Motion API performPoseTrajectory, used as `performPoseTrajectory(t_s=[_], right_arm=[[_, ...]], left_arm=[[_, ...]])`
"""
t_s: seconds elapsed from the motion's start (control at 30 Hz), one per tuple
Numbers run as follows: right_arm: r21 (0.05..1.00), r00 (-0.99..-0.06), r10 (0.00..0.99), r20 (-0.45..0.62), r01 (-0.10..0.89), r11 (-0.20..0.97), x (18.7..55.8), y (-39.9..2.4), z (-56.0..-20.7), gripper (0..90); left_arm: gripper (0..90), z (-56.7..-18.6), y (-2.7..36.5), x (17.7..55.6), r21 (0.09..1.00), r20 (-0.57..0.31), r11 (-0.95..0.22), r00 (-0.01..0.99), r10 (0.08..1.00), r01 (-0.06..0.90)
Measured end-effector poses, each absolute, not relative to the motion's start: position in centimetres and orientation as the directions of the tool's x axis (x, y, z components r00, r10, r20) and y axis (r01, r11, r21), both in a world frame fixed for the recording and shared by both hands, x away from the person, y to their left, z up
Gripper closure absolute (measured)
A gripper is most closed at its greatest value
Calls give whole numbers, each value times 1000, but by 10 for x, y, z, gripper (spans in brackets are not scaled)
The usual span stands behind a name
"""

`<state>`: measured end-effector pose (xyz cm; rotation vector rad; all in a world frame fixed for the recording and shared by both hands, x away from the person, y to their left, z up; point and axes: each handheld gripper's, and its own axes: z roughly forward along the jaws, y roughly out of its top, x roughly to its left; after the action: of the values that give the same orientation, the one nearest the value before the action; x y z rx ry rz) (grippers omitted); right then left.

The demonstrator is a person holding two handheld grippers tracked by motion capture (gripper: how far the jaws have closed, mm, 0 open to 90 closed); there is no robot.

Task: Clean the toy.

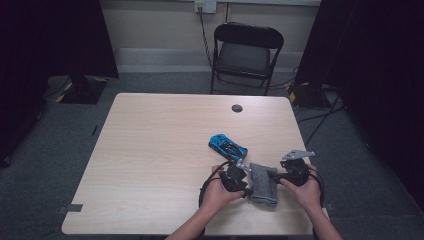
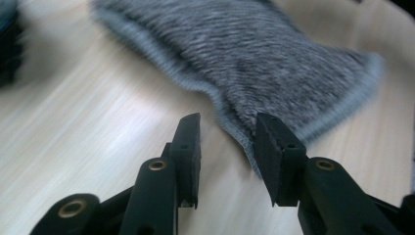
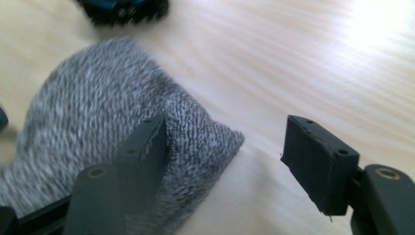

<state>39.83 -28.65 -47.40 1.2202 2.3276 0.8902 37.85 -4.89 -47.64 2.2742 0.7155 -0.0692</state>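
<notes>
A grey knitted sock point(image 1: 263, 183) lies flat near the table's front edge, between my two grippers. In the left gripper view the sock point(image 2: 264, 49) spreads ahead, and its pale hem runs just behind the right jaw. My left gripper point(image 2: 227, 134) is open by a narrow gap, with bare table between the jaws. It sits at the sock's left side point(image 1: 245, 181). My right gripper point(image 3: 227, 142) is wide open; its left jaw rests over a corner of the sock point(image 3: 98, 107). That gripper is at the sock's right side point(image 1: 276, 176).
A blue toy car point(image 1: 227, 146) stands just beyond the sock, also seen as the car point(image 3: 122, 7) at the top of the right gripper view. The wooden table point(image 1: 150, 165) has a round cable hole point(image 1: 237, 108). A black folding chair point(image 1: 247, 50) stands behind it.
</notes>
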Motion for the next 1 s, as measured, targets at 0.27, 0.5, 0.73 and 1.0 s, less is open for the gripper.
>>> performPoseTrajectory(t_s=[0.27,0.5,0.73,1.0], right_arm=[[729,-547,835,54,593,342,378,-281,-452,325],[710,-528,840,122,638,298,347,-258,-459,324],[648,-521,850,81,676,352,334,-245,-479,319],[645,-524,851,-8,648,405,344,-241,-483,456]], left_arm=[[472,-452,-19,407,713,-186,-481,800,571,509],[349,-444,2,437,728,-135,-458,761,634,510],[279,-444,2,475,723,-86,-483,759,645,493],[179,-460,-3,504,700,-45,-529,769,638,480]])
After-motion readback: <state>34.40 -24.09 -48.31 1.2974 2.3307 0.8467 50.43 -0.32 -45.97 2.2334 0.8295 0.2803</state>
